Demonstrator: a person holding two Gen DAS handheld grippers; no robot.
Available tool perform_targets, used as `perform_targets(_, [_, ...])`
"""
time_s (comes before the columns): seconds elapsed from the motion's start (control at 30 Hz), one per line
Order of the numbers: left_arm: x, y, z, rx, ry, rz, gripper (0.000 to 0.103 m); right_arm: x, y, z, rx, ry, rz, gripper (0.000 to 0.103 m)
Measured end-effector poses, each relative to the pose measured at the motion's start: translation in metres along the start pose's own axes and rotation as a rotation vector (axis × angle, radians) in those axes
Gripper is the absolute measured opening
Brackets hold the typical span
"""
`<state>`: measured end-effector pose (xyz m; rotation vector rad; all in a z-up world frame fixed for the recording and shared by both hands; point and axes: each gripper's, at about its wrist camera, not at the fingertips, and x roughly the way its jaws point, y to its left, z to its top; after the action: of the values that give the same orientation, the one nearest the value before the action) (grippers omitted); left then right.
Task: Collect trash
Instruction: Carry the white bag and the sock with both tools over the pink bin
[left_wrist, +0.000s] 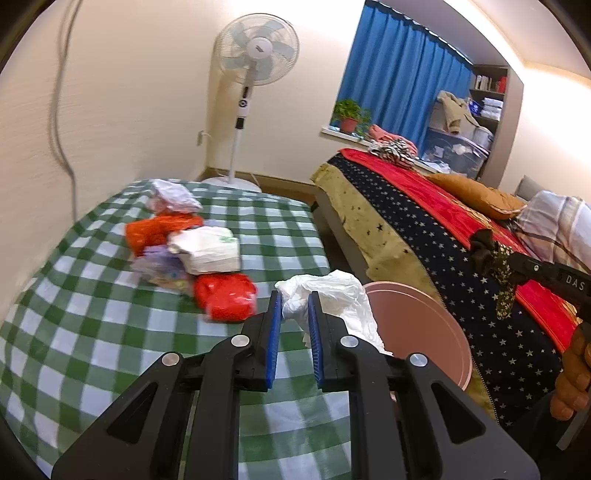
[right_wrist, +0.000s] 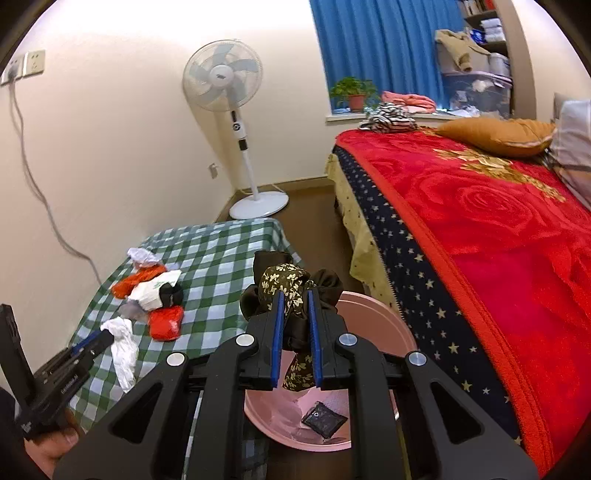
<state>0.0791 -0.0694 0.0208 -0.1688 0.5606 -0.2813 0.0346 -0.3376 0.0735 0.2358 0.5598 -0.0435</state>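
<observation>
Right wrist: right claw (right_wrist: 296, 295) pinching floral cloth (right_wrist: 286, 280) over one pink bin (right_wrist: 384, 325); left claw (left_wrist: 294, 297) pinching white bag (left_wrist: 332, 291).

Bedroom around the bed (right_wrist: 480, 221)

We see a white fan (right_wrist: 221, 77) standing left of it, blue curtains (right_wrist: 380, 48) and a potted plant (right_wrist: 352, 92) behind it, an orange pillow (right_wrist: 495, 134) on it.

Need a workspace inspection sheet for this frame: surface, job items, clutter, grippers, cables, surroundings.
Surface: green checked tablecloth.
Job's things: pile of crumpled bags on the cloth; pink bin beside it, dark packet inside.
Clutter: nothing seen.
Grippers: left gripper shut on white plastic bag; right gripper shut on floral cloth over the bin.
Cables: grey cable down the wall.
Surroundings: fan, bed, blue curtain.
</observation>
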Motion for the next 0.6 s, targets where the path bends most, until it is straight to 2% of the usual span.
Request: perform_targets(0.6, [0.043, -0.051, 0.004, 0.077, -0.009, -0.082, 0.015, 0.014, -0.02, -0.002, 0.046, -0.02, -0.089, 0.013])
